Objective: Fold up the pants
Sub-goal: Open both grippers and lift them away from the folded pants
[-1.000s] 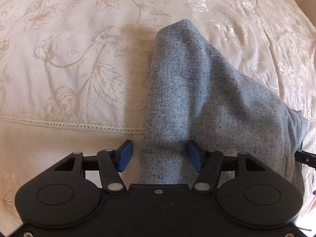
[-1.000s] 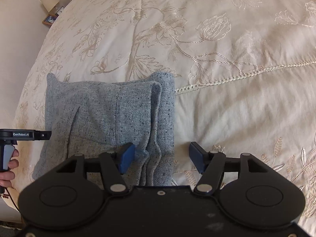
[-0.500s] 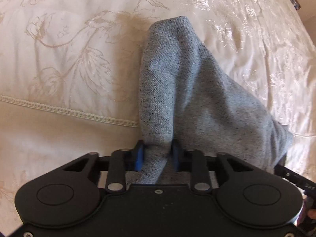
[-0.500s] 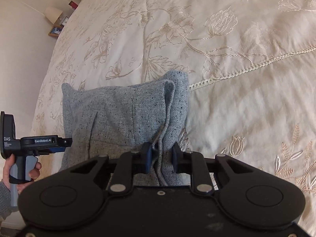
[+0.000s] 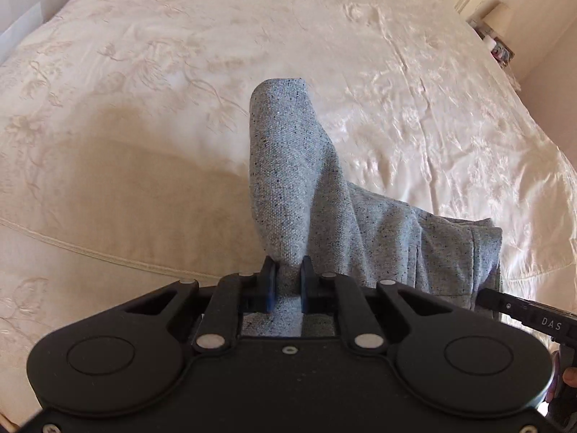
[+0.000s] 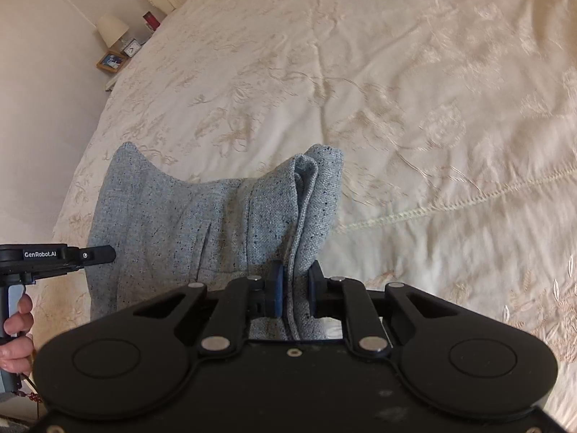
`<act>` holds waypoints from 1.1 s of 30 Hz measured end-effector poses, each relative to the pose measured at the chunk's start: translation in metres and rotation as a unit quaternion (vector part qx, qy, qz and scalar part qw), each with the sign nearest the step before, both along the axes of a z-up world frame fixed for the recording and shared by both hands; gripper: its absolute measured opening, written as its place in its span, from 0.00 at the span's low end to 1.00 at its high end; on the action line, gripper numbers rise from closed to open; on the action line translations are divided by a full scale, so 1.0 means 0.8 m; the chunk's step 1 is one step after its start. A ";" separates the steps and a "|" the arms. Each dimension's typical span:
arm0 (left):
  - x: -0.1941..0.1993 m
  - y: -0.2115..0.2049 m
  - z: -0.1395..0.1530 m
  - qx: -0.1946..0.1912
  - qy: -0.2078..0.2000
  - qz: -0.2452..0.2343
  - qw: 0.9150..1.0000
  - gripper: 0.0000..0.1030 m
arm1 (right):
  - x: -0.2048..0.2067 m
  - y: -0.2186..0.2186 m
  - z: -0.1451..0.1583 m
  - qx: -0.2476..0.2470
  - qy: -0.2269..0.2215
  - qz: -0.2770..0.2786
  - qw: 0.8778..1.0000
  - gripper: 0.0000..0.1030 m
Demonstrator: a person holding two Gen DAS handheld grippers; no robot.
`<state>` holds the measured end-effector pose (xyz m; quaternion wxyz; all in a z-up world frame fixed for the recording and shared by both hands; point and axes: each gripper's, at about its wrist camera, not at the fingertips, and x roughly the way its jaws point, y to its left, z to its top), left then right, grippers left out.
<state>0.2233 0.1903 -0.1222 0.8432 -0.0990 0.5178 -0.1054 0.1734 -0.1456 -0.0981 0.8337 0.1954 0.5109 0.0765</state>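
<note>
Left wrist view: the left gripper point(image 5: 288, 285) has its fingers point(image 5: 268, 283) pinching a bunched edge of the grey pants point(image 5: 288, 166), and the jaws are closing on the cloth between them. The fabric rises in a tented fold from the fingers out over the cream embroidered bed point(image 5: 144, 90), seemingly lifted clear of it, though the far end is hard to judge. In the right wrist view, the right gripper point(image 6: 296, 290) likewise clamps a layered edge of the pants point(image 6: 173, 223), jaws closing with cloth between the pads. A hand point(image 6: 16, 335) grips the other gripper's handle at the left edge. A bedside lamp point(image 6: 112, 30) stands beyond the bed's far left corner.
</note>
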 end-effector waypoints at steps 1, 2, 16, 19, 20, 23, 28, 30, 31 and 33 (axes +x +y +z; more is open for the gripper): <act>0.007 0.011 0.004 0.004 -0.006 0.009 1.000 0.15 | 0.011 0.013 0.008 -0.001 -0.005 0.010 1.000 0.14; 0.012 0.026 0.010 0.009 -0.011 0.019 1.000 0.16 | 0.024 0.028 0.014 0.000 -0.008 0.019 1.000 0.14; 0.066 0.193 -0.036 0.119 0.072 0.260 0.956 0.26 | 0.218 0.277 0.033 -0.164 -0.040 0.121 0.978 0.24; 0.045 0.183 -0.025 0.136 0.065 0.261 0.953 0.26 | 0.192 0.293 0.050 -0.146 -0.057 0.136 0.978 0.23; 0.040 0.179 -0.017 0.141 0.063 0.263 0.952 0.26 | 0.185 0.297 0.054 -0.152 -0.062 0.144 0.976 0.23; 0.025 0.160 0.001 0.136 0.049 0.257 0.955 0.27 | 0.156 0.308 0.072 -0.150 -0.075 0.161 0.973 0.23; 0.004 0.125 0.033 0.132 0.036 0.237 0.962 0.28 | 0.104 0.321 0.102 -0.141 -0.088 0.172 0.971 0.24; -0.005 0.110 0.042 0.130 0.032 0.229 0.964 0.29 | 0.089 0.319 0.112 -0.140 -0.093 0.174 0.970 0.24; -0.009 0.102 0.047 0.130 0.030 0.225 0.965 0.29 | 0.083 0.320 0.118 -0.139 -0.096 0.173 0.970 0.24; -0.017 0.090 0.055 0.129 0.026 0.216 0.967 0.35 | 0.072 0.318 0.130 -0.140 -0.100 0.172 0.970 0.24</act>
